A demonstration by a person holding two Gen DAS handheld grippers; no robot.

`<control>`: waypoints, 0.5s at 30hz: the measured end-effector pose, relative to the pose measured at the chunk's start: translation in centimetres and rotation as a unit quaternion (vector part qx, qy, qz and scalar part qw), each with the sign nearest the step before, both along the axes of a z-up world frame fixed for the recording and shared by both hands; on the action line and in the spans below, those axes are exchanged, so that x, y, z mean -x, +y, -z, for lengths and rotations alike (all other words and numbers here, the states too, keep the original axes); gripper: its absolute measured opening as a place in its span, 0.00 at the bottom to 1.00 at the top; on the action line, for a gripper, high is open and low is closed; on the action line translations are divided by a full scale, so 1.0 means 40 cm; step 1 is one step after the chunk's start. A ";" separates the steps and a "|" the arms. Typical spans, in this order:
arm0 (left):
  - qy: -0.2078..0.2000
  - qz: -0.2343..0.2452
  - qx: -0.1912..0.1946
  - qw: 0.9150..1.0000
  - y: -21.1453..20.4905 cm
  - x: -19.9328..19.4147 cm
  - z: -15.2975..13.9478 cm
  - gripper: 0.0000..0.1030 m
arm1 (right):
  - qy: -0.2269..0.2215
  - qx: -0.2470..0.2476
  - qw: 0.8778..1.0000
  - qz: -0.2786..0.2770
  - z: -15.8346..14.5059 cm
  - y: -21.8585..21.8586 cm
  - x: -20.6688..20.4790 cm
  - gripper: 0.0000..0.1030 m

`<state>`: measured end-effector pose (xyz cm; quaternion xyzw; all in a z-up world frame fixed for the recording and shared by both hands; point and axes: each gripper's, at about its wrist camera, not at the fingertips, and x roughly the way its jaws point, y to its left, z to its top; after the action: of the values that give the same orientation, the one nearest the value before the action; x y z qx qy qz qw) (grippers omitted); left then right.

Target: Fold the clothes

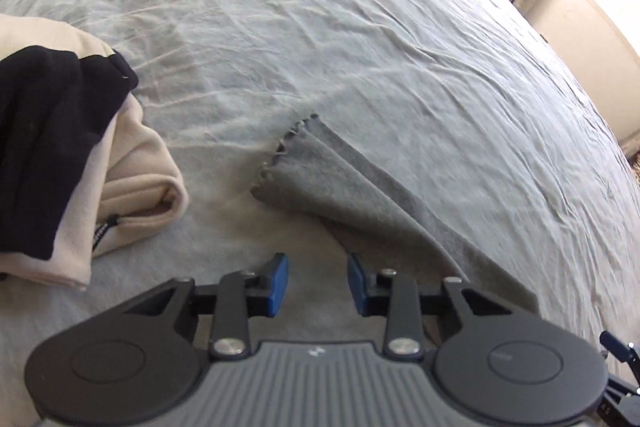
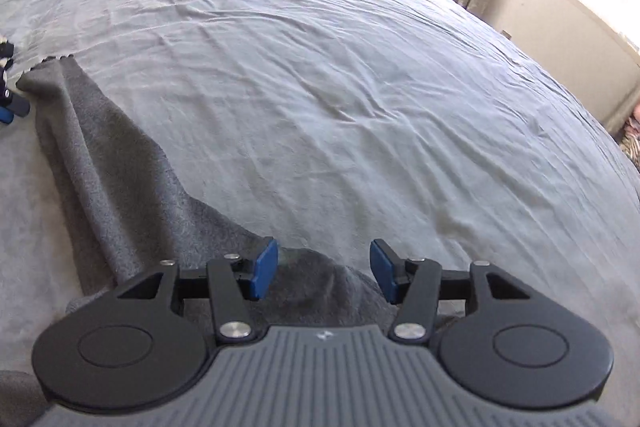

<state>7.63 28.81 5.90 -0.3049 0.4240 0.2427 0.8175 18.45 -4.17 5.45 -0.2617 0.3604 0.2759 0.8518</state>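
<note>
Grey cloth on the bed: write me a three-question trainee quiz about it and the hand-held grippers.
1. True or false: the left hand-held gripper is clamped on the grey cloth.
2. What lies left of the grey cloth? A) cream and black folded pile B) a pillow C) a basket
3. Fill in: the right hand-held gripper stands ____ above a fold of the grey cloth.

Key: 1 false; 2 A; 3 open
</note>
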 end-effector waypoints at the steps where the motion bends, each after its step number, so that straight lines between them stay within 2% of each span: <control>1: 0.003 -0.013 -0.004 1.000 0.020 0.003 -0.001 0.33 | 0.013 0.012 1.000 -0.015 0.020 0.012 -0.007 0.54; 3: 0.004 -0.033 -0.006 0.999 0.051 0.005 -0.003 0.33 | 0.024 0.011 0.999 -0.023 0.040 0.016 -0.018 0.54; 4: 0.004 -0.043 -0.007 0.999 0.065 0.006 -0.003 0.33 | 0.031 0.003 0.999 -0.021 0.039 0.011 -0.023 0.39; 5: 0.004 -0.052 -0.007 0.999 0.079 0.007 -0.004 0.33 | 0.045 -0.009 0.999 -0.017 0.030 0.005 -0.029 0.02; 6: 0.005 -0.057 -0.008 0.998 0.088 0.005 -0.003 0.33 | 0.044 -0.015 0.999 -0.010 0.020 0.003 -0.031 0.02; 10: 0.004 -0.055 -0.016 0.998 0.087 -0.010 0.001 0.33 | -0.040 -0.003 0.998 0.039 -0.034 0.013 -0.014 0.02; 13: -0.001 -0.057 -0.027 0.998 0.087 -0.012 -0.006 0.33 | -0.116 0.031 0.989 0.089 -0.042 0.029 -0.017 0.00; 14: -0.001 -0.059 -0.033 0.998 0.088 -0.011 -0.008 0.33 | -0.130 0.042 0.985 0.104 -0.036 0.034 -0.021 0.00; 15: -0.001 -0.060 -0.040 0.997 0.089 -0.011 -0.009 0.33 | -0.125 0.040 0.985 0.116 -0.026 0.037 -0.031 0.00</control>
<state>8.08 32.36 6.25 -0.2974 0.3942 0.3074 0.8134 19.68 -2.70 6.50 -0.2845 0.2894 0.1258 0.9052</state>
